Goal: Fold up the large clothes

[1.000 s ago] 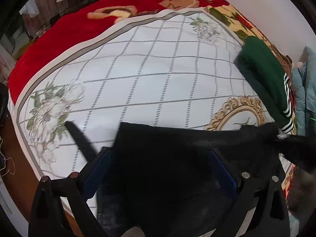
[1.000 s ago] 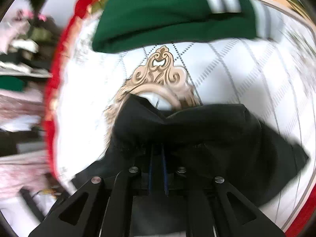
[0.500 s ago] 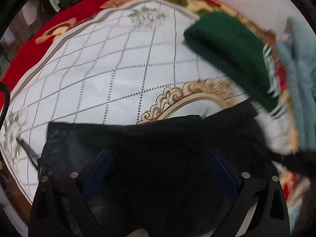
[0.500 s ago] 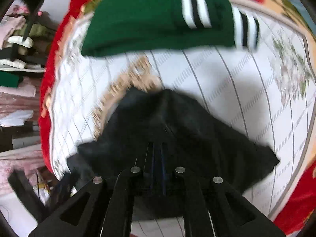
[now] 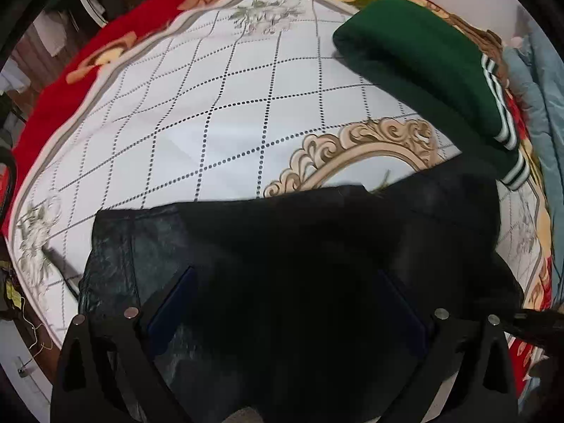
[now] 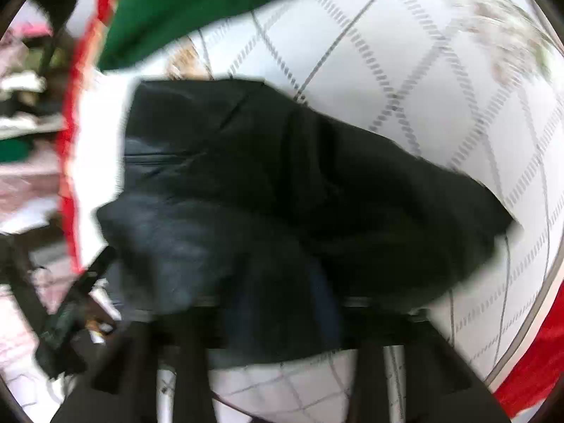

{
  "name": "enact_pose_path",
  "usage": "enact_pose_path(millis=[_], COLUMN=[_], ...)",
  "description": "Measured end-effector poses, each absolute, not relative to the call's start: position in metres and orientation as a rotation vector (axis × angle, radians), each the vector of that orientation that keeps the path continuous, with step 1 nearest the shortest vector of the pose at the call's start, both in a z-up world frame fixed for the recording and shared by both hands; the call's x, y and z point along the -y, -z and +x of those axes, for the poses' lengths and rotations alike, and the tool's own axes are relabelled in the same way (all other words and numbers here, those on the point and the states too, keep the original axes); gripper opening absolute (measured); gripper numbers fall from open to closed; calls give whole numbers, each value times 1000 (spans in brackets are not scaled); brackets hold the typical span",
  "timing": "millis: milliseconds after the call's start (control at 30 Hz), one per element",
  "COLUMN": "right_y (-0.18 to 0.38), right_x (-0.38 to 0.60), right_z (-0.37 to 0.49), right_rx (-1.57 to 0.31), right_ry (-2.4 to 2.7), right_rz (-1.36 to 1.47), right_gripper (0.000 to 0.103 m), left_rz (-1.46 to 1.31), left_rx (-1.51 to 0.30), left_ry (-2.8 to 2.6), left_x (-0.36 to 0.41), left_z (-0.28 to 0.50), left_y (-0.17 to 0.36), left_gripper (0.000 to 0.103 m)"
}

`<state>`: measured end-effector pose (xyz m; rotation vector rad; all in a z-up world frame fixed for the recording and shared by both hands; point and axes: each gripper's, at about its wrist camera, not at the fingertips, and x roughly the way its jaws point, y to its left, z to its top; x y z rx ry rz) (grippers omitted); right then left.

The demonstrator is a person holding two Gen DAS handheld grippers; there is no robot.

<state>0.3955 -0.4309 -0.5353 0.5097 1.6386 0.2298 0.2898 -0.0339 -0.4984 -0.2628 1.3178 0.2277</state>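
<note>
- A black garment [image 5: 299, 253] lies spread on a bed covered by a white quilt [image 5: 218, 112] with a dotted diamond grid, flower prints and a red border.
- In the left wrist view, the garment's far edge crosses a gold scrollwork oval [image 5: 356, 151] printed on the quilt, hiding the oval's near half.
- The left gripper [image 5: 285, 303] is spread wide, with black cloth draped over the space between its two blue-lined fingers [image 5: 172, 303]; it pinches nothing.
- A folded green sweater [image 5: 416, 67] with white and black striped cuffs lies beyond the oval, near the quilt's far right edge; its cuff end comes just beside the black garment's right corner.
- Pale blue cloth [image 5: 543, 112] sits past the sweater, at the right side of the bed.
- The right wrist view is blurred: the black garment [image 6: 299, 183] covers the right gripper [image 6: 282, 317], and whether its fingers are apart or together cannot be told.
- There the green sweater [image 6: 197, 7] lies beyond the garment, towards the quilt's red border.
</note>
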Motion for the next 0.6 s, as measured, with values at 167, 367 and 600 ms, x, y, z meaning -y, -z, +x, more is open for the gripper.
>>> enact_pose_path(millis=[167, 367, 600], right_y=[516, 595, 610], right_x=[497, 513, 497], right_z=[346, 337, 369], right_rx=[-1510, -1491, -1230], right_ry=[-90, -131, -314], right_rz=[647, 944, 1227], right_gripper=[74, 76, 83], left_rz=[-230, -258, -290], left_rx=[-1431, -1433, -1434], left_ry=[-231, -217, -227], left_x=[54, 49, 41], left_z=[294, 296, 304], left_y=[563, 560, 561], left_gripper=[103, 103, 103])
